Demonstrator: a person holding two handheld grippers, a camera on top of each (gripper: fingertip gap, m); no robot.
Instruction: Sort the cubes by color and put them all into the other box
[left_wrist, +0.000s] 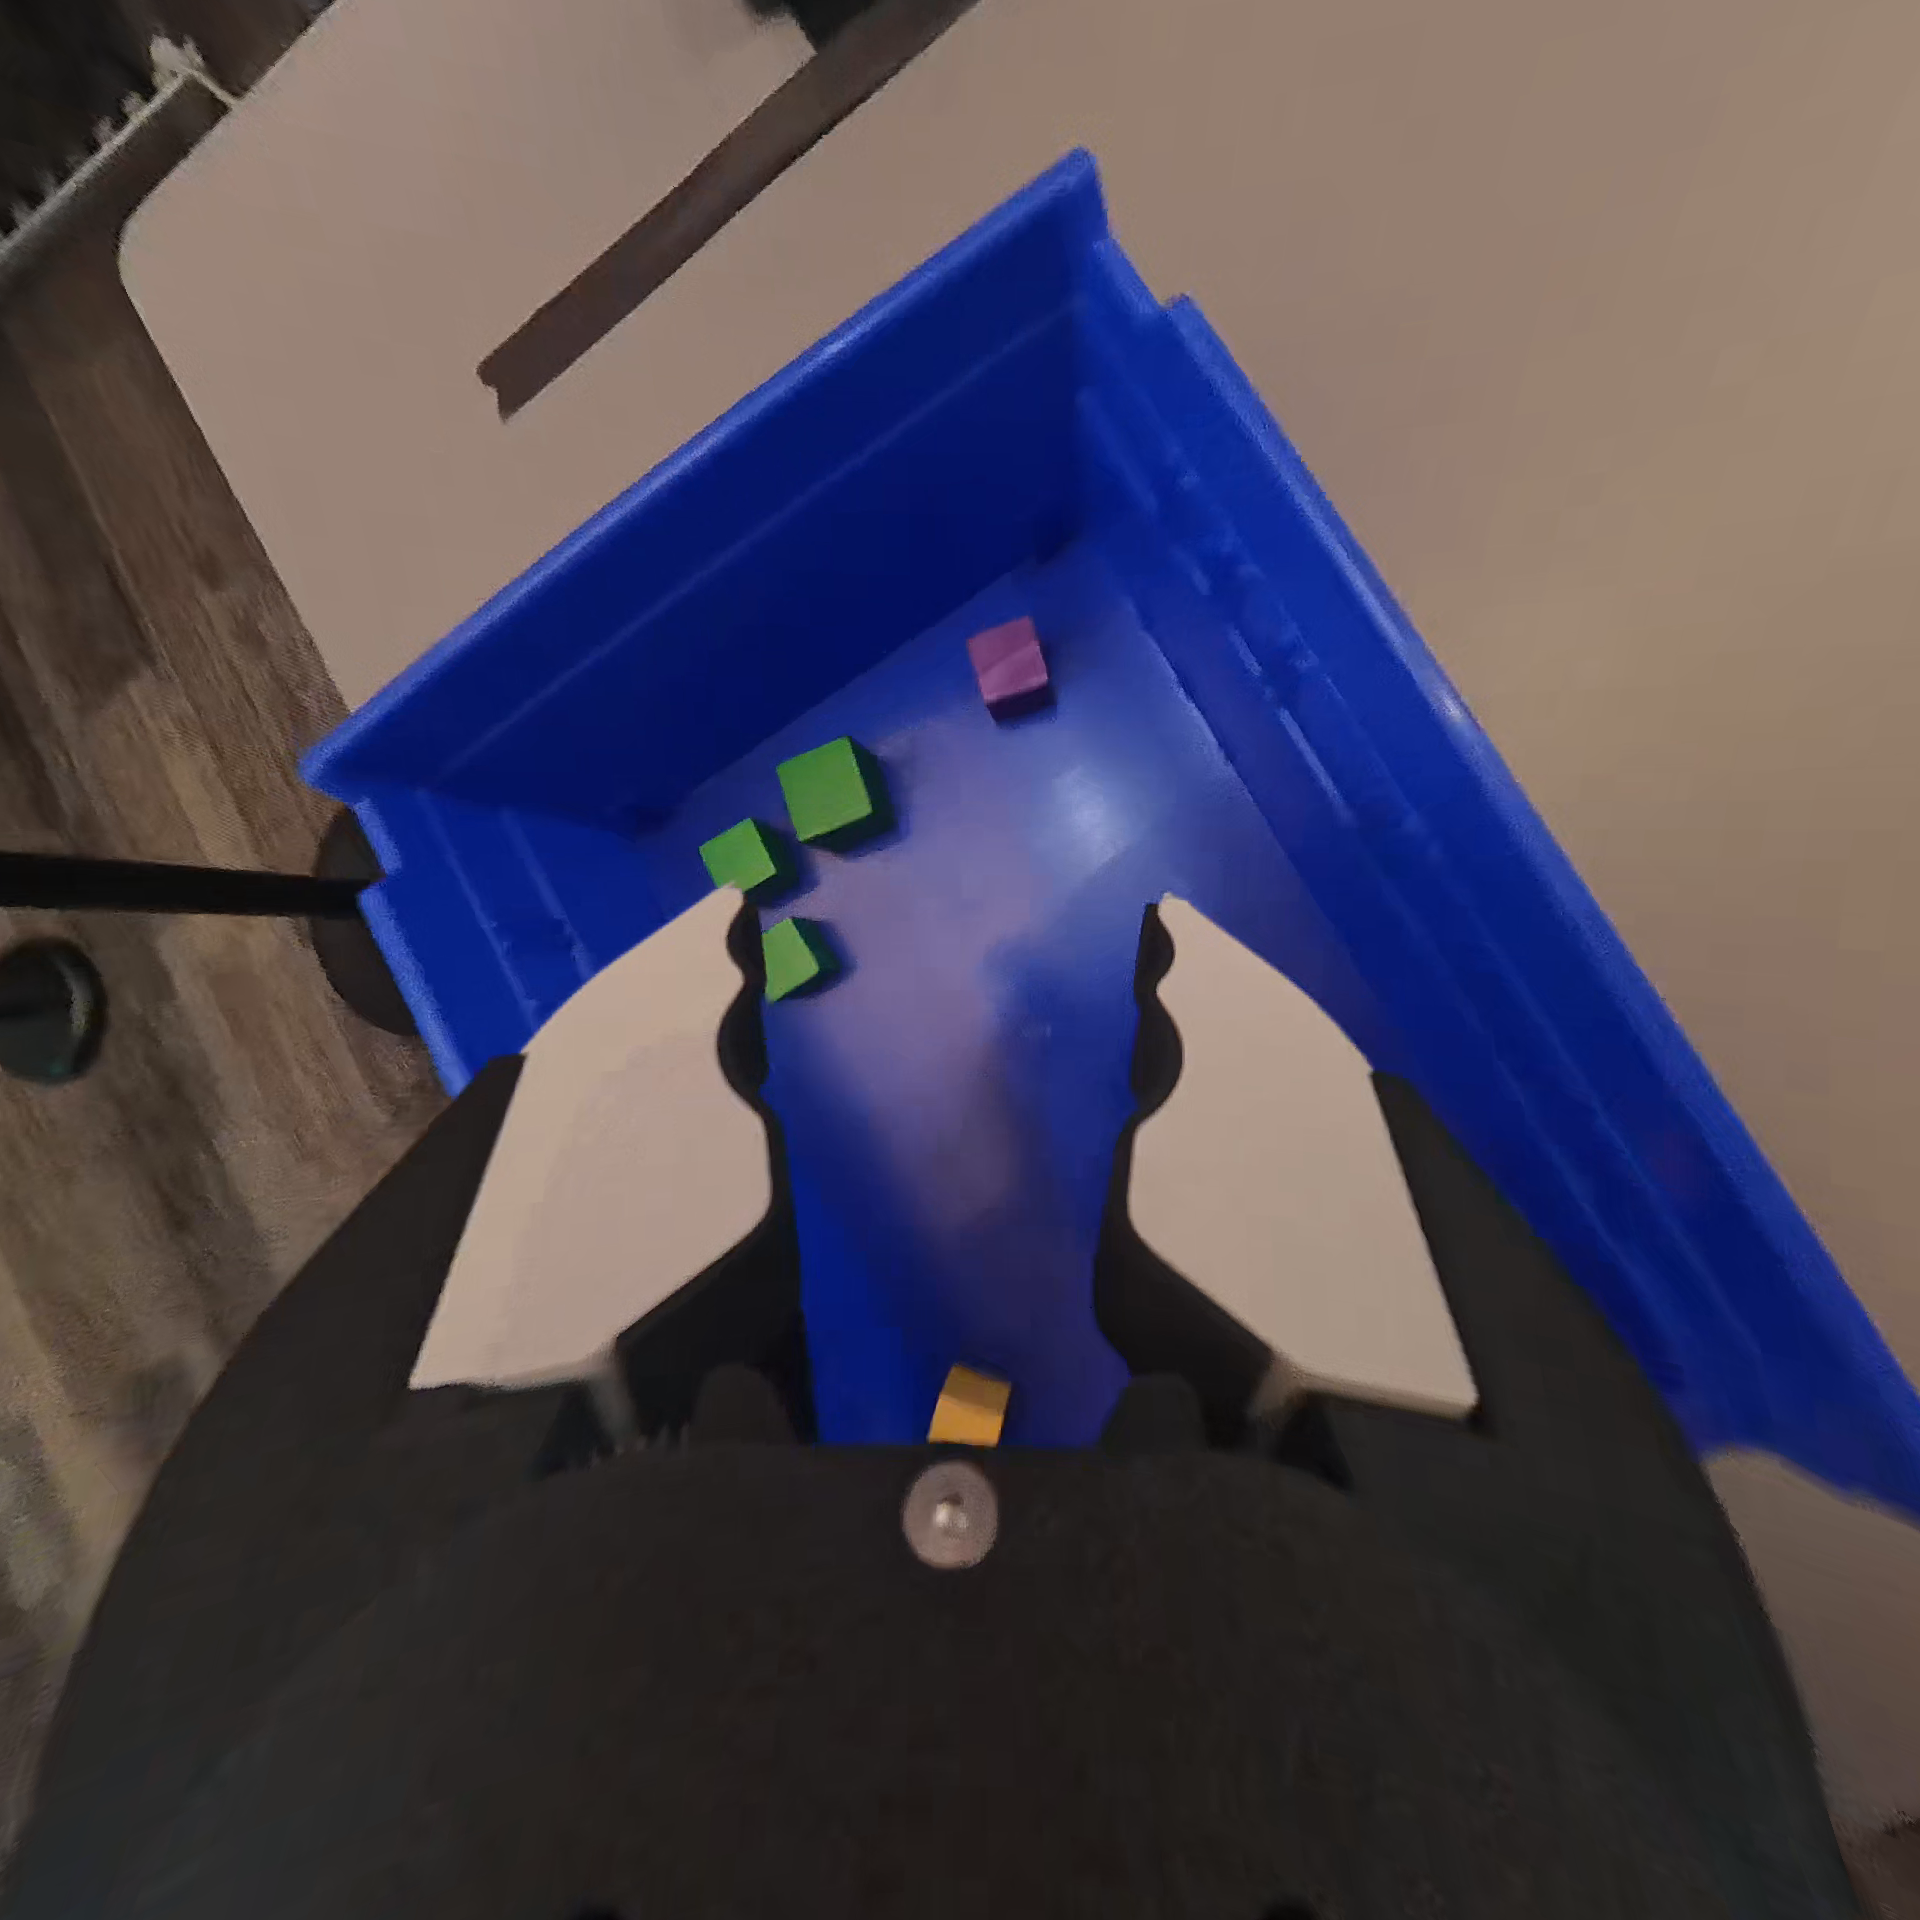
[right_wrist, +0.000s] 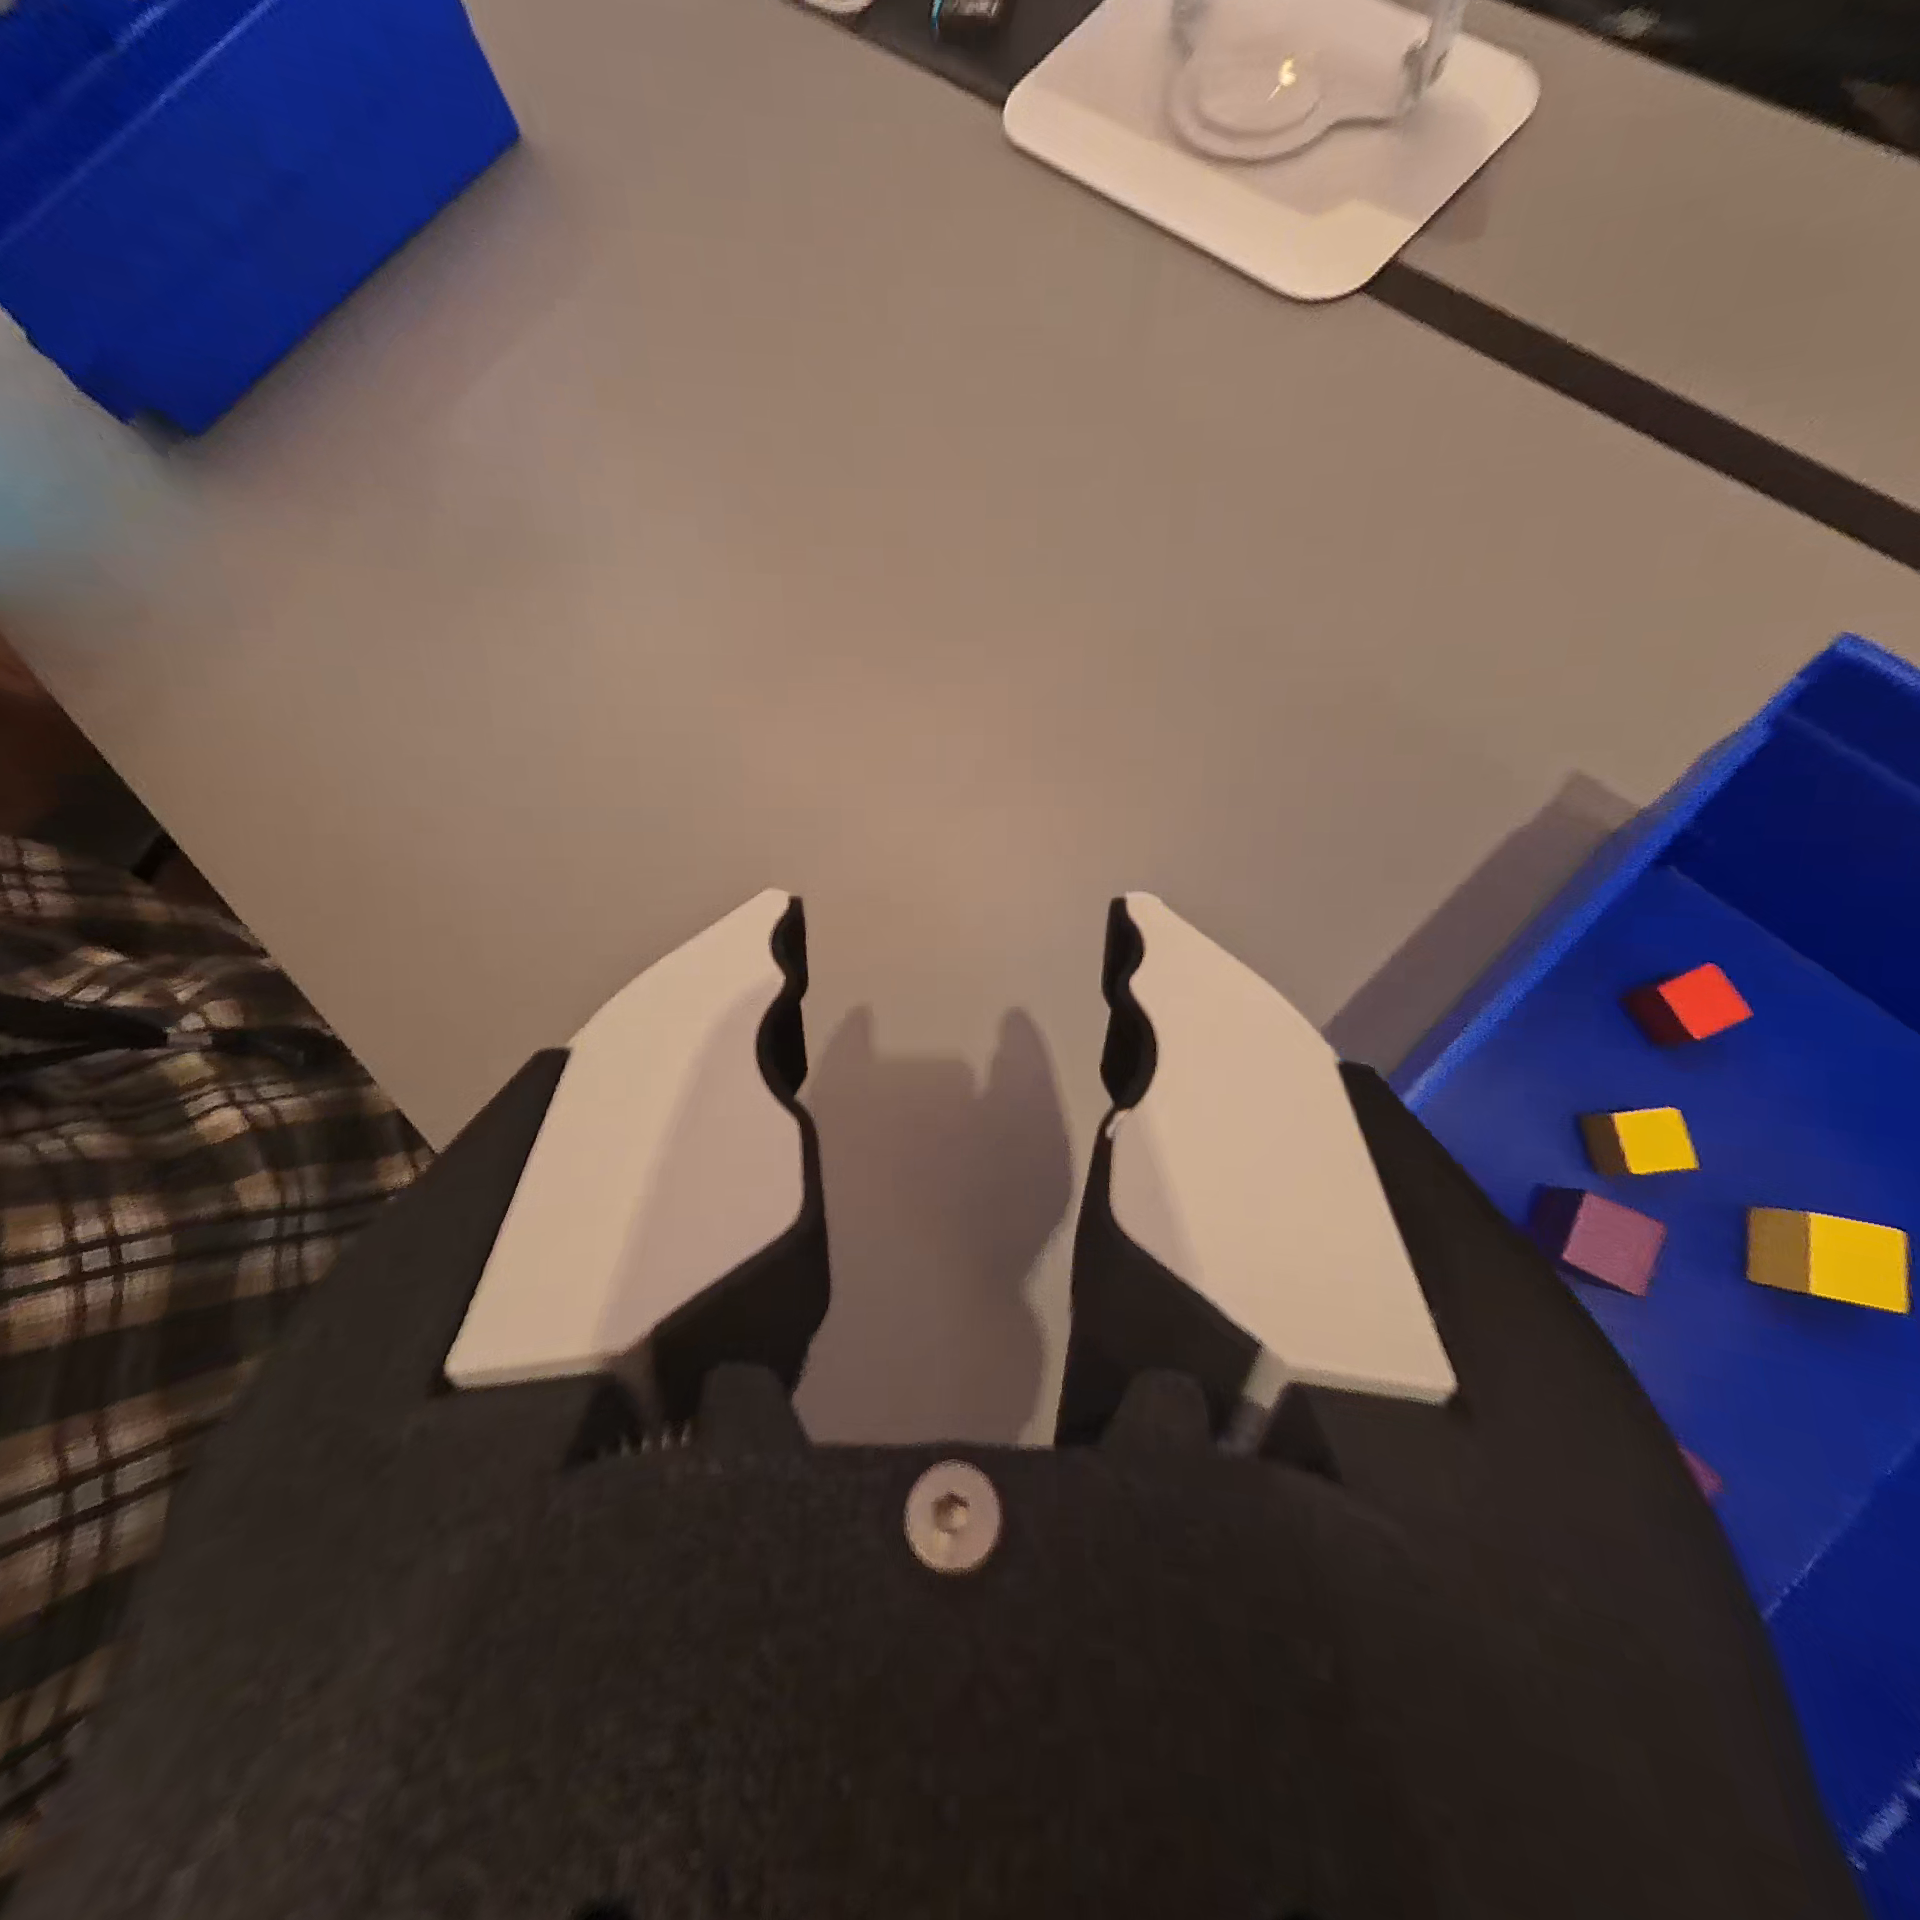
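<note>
In the left wrist view a blue box (left_wrist: 727, 582) holds three green cubes (left_wrist: 826, 788), (left_wrist: 740, 854), (left_wrist: 795, 958), a purple cube (left_wrist: 1005, 663) near its far corner, and a yellow cube (left_wrist: 968, 1405) close under my gripper. My left gripper (left_wrist: 943, 914) is open and empty above this box. In the right wrist view my right gripper (right_wrist: 956, 909) is open and empty over the bare table (right_wrist: 883, 571). A second blue box (right_wrist: 1558, 987) at the right holds a red cube (right_wrist: 1694, 1001), two yellow cubes (right_wrist: 1642, 1140), (right_wrist: 1831, 1273) and a purple cube (right_wrist: 1600, 1238). The first box (right_wrist: 229, 208) shows far left.
A white mat (right_wrist: 1273, 156) with a clear glass jug (right_wrist: 1299, 73) on it lies at the table's far side. A dark seam (right_wrist: 1662, 405) crosses the table. A person's plaid sleeve (right_wrist: 135, 1195) is at the left edge. Wood floor (left_wrist: 125, 665) lies beyond the table edge.
</note>
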